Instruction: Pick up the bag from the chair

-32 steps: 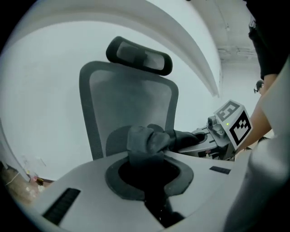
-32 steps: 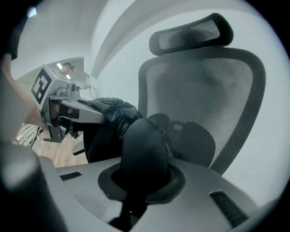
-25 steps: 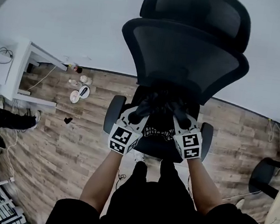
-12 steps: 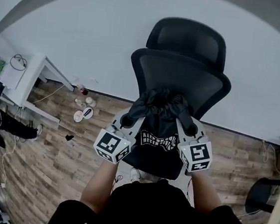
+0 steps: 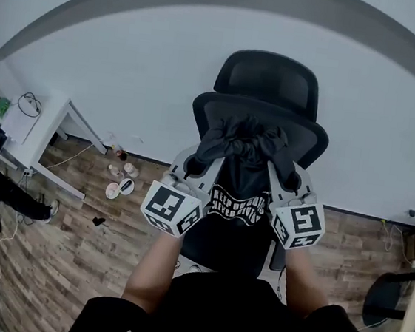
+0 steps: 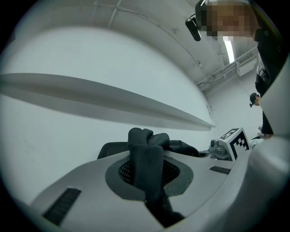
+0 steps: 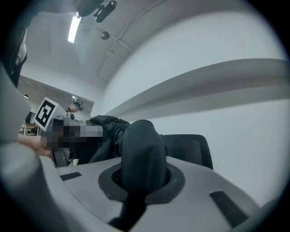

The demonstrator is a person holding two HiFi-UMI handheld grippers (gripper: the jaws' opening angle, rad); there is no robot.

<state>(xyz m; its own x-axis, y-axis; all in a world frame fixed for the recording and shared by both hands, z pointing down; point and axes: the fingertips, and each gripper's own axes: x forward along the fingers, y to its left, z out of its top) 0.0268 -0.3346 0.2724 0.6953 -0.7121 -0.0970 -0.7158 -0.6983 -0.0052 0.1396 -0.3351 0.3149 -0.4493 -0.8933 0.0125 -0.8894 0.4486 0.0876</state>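
While my left tool (image 5: pixel 192 169) and right tool (image 5: pixel 291 180) each pinched the bag (image 5: pixel 241 169), it hid part of the chair (image 5: pixel 273 80) at twelve o'clock.

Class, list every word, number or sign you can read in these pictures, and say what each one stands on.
Bag: two lines of white print, too blurred to read.
Cubes on the left gripper and right gripper: black-and-white square codes only, no letters.
No other text can be read.
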